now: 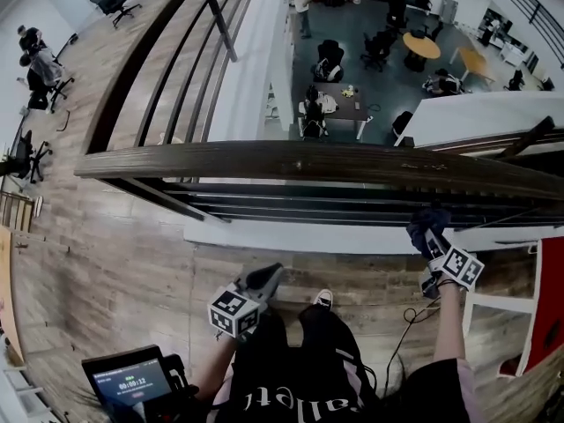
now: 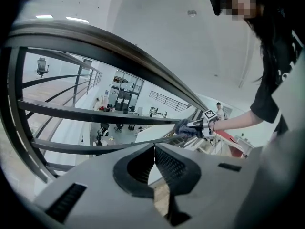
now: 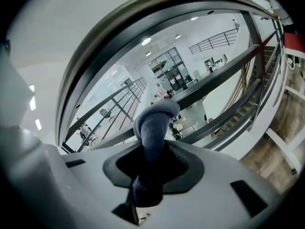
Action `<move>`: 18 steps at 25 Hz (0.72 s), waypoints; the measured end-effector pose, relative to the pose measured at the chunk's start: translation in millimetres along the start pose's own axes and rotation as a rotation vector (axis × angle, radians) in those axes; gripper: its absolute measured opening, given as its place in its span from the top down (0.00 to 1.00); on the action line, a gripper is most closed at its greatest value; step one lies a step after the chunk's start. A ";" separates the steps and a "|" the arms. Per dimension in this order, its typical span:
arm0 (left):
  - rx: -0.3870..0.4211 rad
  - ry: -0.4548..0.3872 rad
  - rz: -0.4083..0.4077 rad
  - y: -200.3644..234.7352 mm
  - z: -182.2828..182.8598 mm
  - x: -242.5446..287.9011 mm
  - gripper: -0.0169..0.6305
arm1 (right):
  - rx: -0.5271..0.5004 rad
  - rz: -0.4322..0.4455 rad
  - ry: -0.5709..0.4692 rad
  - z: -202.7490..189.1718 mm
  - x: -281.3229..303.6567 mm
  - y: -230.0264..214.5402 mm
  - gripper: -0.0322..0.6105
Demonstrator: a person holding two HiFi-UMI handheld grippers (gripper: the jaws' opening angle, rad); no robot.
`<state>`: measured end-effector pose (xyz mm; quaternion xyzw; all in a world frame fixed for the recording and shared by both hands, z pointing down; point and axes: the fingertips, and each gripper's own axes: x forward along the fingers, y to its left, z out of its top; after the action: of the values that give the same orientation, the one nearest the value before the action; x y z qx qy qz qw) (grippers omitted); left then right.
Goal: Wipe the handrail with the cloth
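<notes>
The dark wooden handrail (image 1: 317, 161) crosses the head view from left to right, with dark horizontal bars (image 1: 352, 205) below it. My right gripper (image 1: 429, 236) sits just under the rail at the right, shut on a dark blue cloth (image 1: 427, 221). In the right gripper view the cloth (image 3: 153, 125) sticks out bunched between the jaws, and the handrail (image 3: 119, 30) arcs above it. My left gripper (image 1: 267, 278) is low near the floor, apart from the rail. Its jaws meet with nothing between them (image 2: 153, 149). The left gripper view also shows the handrail (image 2: 119, 49) and the cloth (image 2: 183, 127).
Beyond the railing the floor drops to a lower hall with desks and people (image 1: 348, 95). A screen showing a timer (image 1: 132, 382) is at the bottom left. A red and white frame (image 1: 546, 298) stands at the right. A cable (image 1: 407, 314) lies on the wooden floor.
</notes>
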<state>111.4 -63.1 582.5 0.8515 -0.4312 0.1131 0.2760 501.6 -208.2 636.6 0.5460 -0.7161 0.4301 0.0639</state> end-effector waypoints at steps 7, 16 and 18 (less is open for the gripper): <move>-0.032 -0.013 0.029 100.8 -6.8 -99.3 0.97 | -0.012 0.087 0.068 -102.5 50.4 167.6 0.79; -0.021 -0.011 0.079 214.0 -33.7 -188.1 0.97 | -0.065 0.207 0.172 -204.3 137.8 334.2 0.79; -0.032 -0.011 0.109 229.0 -33.9 -198.6 0.97 | -0.095 0.241 0.217 -224.3 154.4 361.1 0.79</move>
<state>-189.2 -19.4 610.1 0.8230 -0.4801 0.1162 0.2804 53.4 -154.5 665.4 0.4028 -0.7850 0.4566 0.1144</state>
